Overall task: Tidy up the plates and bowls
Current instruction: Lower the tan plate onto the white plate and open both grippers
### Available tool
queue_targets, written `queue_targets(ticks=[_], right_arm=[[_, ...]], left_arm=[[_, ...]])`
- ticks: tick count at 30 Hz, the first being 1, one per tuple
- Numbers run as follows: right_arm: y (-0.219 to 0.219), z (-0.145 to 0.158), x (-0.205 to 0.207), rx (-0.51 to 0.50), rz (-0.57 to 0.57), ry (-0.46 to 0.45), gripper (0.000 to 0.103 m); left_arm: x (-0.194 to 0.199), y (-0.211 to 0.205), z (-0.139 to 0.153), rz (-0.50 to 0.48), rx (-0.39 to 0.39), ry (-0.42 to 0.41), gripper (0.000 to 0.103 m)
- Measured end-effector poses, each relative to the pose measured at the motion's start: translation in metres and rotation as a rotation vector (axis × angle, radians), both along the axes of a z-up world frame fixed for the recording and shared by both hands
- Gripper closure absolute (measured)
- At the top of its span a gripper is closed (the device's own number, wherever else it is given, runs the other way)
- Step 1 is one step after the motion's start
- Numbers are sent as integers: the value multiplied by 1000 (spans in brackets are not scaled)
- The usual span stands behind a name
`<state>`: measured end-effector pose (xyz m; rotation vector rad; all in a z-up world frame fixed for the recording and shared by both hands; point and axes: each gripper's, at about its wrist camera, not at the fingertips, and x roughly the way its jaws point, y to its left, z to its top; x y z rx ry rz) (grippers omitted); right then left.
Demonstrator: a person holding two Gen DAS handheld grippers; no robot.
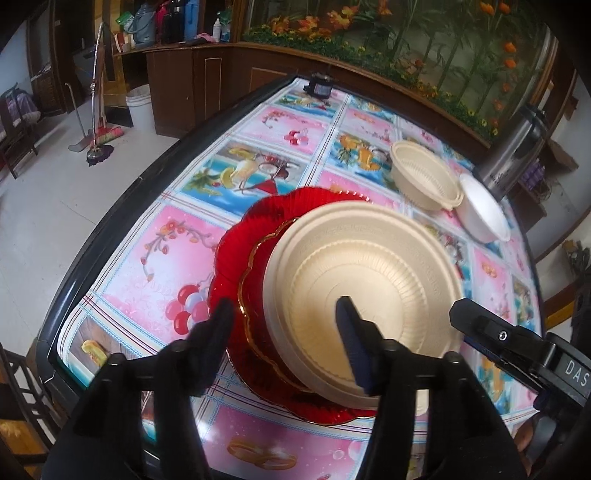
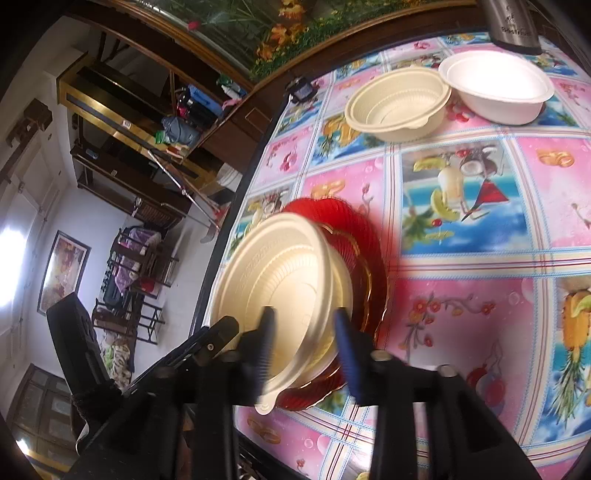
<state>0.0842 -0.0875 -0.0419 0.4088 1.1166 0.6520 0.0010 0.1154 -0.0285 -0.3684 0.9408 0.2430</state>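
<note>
Right under my left tongs the cream ribbed plate is sitting on top of a gold-rimmed red plate, which in turn is lying on a bigger red fluted plate on the worktop. I am holding these tongs apart: one finger is hovering beyond the stack's left side, the other is hanging over the cream plate's middle, and neither is gripping anything.

My right tongs are also apart, straddling the near rim of the cream plate; whether the pads are touching that rim I cannot tell, because the fingers are blurred. From this side the cream plate is looking tilted against the red plates, with its small tab poking out just below my fingers.

Risks, as I am judging them: the stack is sitting close to the worktop's dark edge on the left of my right tongs, so a sideways push could be sliding the whole pile towards the floor. The cream plate looks light and thin, so pinching only its rim may be bending it or letting it slip. Glossy red plates beneath could skate on the printed cloth if I am dragging instead of lifting.

Far ahead of both tongs, a cream ribbed bowl and a white bowl are standing with rims touching, beside a steel kettle; carrying anything there carelessly could be knocking them.
</note>
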Motion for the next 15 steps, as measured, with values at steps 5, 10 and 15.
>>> queue_targets(ticks=[5, 10, 15], right_arm=[[-17, 16, 1, 71, -41, -21, 53], [-71, 52, 5, 215, -269, -126, 25], [-98, 64, 27, 267, -301, -122, 21]], left_arm=[[-4, 7, 33, 43, -12, -110, 45], [7, 5, 93, 81, 71, -310, 21], [73, -7, 108, -75, 1, -233, 20]])
